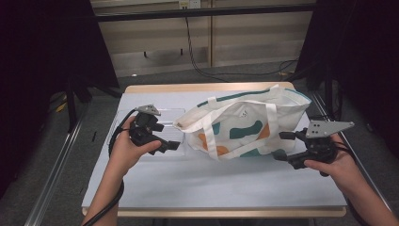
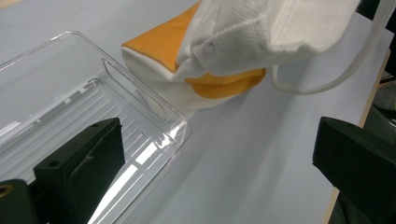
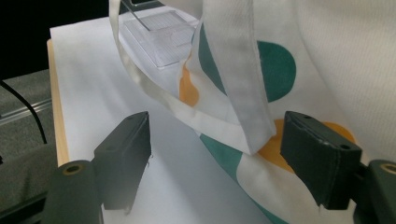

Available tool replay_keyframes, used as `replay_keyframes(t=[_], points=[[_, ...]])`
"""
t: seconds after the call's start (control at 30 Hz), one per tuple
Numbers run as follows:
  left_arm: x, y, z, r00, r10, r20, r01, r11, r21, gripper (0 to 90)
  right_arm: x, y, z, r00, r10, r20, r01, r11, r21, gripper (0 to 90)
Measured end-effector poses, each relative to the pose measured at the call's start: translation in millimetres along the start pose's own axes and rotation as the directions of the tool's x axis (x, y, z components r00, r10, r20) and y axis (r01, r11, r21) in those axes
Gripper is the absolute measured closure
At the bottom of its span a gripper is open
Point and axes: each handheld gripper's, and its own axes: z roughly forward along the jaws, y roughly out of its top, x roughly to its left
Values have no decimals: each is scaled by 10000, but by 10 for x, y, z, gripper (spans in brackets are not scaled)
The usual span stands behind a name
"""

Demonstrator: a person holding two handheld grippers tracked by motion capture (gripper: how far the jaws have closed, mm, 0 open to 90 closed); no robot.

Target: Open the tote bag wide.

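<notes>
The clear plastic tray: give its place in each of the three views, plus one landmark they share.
High view: the clear plastic tray lies left of centre on the table, beside the left gripper.
Left gripper view: it takes up the left side, with one jaw over it.
Right gripper view: top centre, behind the strap.
Shared landmark: the tote bag, which lies against the tray.

Pale grey-topped table (image 1: 197, 186) with a patterned tote bag (image 1: 244, 127) and a seemingly empty clear tray (image 1: 171, 134).

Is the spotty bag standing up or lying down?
Lying down. The bag rests on its side on the table, mouth toward the clear tray, handles flopped loose over its side.
</notes>
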Motion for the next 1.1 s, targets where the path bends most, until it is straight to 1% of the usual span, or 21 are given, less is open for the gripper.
replay_keyframes(t=[0.03,0.07,0.1,0.2,0.27,0.3,0.4,0.57,0.6,0.7,0.77,0.8,0.87,0.93,0.97,1.0,1.07,1.1], points=[[0,4,4,10000,-62,6,62,10000,-77,22,-1,9,0,10000,-13,-18,12,10000,-28,243],[6,26,-10,10000,-36,-37,36,10000,24,22,2,28,-3,10000,-33,-1,33,10000,-38,251],[6,26,-10,10000,-36,-37,36,10000,24,22,2,28,-3,10000,-33,-1,33,10000,-38,251],[15,55,-31,10000,-7,-51,6,10000,-88,22,3,59,-9,10000,-47,15,47,10000,-69,274],[15,76,-48,10000,18,-66,-18,10000,-53,22,3,81,-9,10000,-17,-22,16,9999,-134,282],[19,92,-67,9999,59,-84,-59,10000,-49,22,8,101,-4,9999,41,-132,-45,9996,-267,295],[21,102,-83,9999,9,-116,-11,9999,-102,22,16,120,8,9999,-21,-120,18,9996,-299,300],[27,140,-107,10000,59,-40,-59,9998,-168,22,12,150,40,10000,-46,-71,44,9994,-342,315],[21,151,-111,10000,11,-71,-12,9999,-166,22,8,155,48,10000,-70,-61,68,9993,-370,322],[25,193,-144,9999,141,-65,-141,9999,33,22,0,174,60,10000,39,-13,-39,9990,-453,333],[23,216,-159,9999,133,-110,-133,9999,19,22,-3,190,61,9999,97,-41,-99,9986,-528,366],[24,231,-172,9998,159,-139,-158,9998,94,22,-6,197,63,10000,44,-47,-46,9984,-560,370],[32,257,-186,9996,249,-98,-248,9997,78,23,-6,207,65,10000,26,-31,-28,9983,-582,399],[20,284,-194,9999,94,-118,-94,10000,5,32,-1,214,68,10000,-32,-55,29,9981,-623,443],[25,297,-195,10000,84,-12,-84,10000,22,32,-1,214,68,10000,-32,-55,29,9981,-623,443],[24,308,-190,10000,1,2,-1,10000,-15,40,2,216,71,10000,-27,-60,24,9981,-622,457],[22,340,-180,10000,76,19,-76,9999,83,40,4,215,76,10000,-53,-29,51,9981,-617,486],[21,350,-166,10000,-25,30,25,10000,-13,40,5,215,77,10000,-47,-36,45,9982,-598,505]])
